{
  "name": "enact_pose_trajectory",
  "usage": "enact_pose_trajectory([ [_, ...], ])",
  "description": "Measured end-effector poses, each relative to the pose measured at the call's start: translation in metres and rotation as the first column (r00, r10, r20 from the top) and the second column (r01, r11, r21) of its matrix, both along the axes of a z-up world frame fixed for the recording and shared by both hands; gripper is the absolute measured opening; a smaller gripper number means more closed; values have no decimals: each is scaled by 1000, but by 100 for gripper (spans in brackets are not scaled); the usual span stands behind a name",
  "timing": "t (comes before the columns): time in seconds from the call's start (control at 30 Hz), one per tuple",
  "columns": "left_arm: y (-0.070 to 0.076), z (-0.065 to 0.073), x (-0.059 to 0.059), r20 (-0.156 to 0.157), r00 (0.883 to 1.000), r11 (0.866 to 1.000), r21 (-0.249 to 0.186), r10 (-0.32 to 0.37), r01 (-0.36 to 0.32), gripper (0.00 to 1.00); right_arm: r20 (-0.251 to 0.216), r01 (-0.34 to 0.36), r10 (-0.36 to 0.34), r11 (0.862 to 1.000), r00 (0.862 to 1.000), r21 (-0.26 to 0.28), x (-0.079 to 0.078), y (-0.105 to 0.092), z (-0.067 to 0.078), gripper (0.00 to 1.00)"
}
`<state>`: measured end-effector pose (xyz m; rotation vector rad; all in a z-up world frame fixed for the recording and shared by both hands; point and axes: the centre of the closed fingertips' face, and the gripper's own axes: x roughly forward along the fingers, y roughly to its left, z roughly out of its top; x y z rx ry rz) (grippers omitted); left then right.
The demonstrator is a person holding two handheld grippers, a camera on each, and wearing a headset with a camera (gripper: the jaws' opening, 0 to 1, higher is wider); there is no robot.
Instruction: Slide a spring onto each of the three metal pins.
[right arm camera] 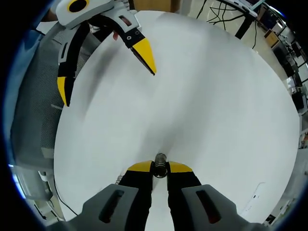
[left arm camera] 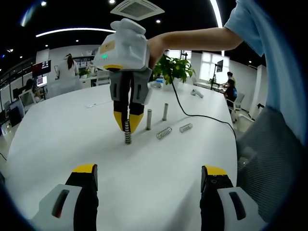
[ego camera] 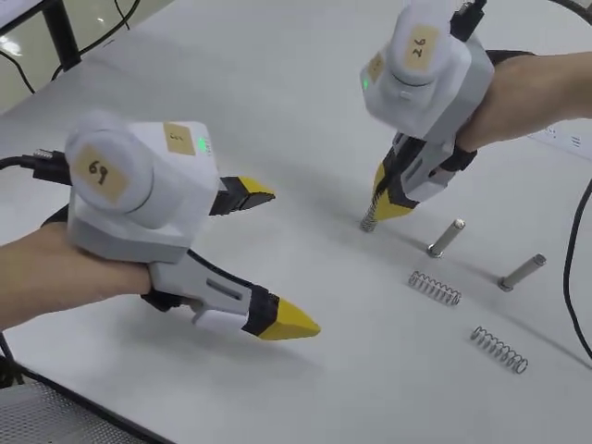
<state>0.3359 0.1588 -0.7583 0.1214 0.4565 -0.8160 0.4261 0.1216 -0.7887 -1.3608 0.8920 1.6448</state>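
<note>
My right gripper (ego camera: 388, 208) points down at the white table (ego camera: 277, 92), shut on a spring (ego camera: 368, 220) that stands upright with its foot on the tabletop. In the right gripper view the spring (right arm camera: 160, 166) is pinched between the yellow tips. Whether a pin is inside it I cannot tell. Two bare metal pins (ego camera: 446, 238) (ego camera: 523, 272) stand to its right. Two loose springs (ego camera: 435, 288) (ego camera: 499, 350) lie in front of them. My left gripper (ego camera: 273, 259) hovers open at the near left, holding nothing, well away from the parts.
A power strip (ego camera: 566, 139) lies at the far right, and a black cable (ego camera: 581, 268) runs down the right side. The table's near edge (ego camera: 83, 398) cuts across the bottom left. A potted plant (left arm camera: 175, 70) and several people are beyond the table.
</note>
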Motion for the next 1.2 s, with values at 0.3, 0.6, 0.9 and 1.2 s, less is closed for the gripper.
enact_pose_trajectory([
  [0.3, -1, 0, 0, -2, 1000, 1000, -1, -4, 4, 85, 6, 1, -1, 1000, 1000, -10, 3, 0, -3, 8],
  [0.6, -1, 0, 0, -4, 1000, 1000, -1, -4, 4, 85, -4, 8, -8, 1000, 1000, -12, 4, 1, -2, 8],
  [0.9, -1, -1, -1, -7, 1000, 1000, -1, -5, 5, 85, -16, 8, -8, 1000, 1000, -8, 3, 3, -5, 12],
  [1.2, 0, -2, -1, -12, 1000, 1000, -6, -2, 2, 85, -19, 29, -28, 998, 999, 48, 4, 7, -1, 38],
])
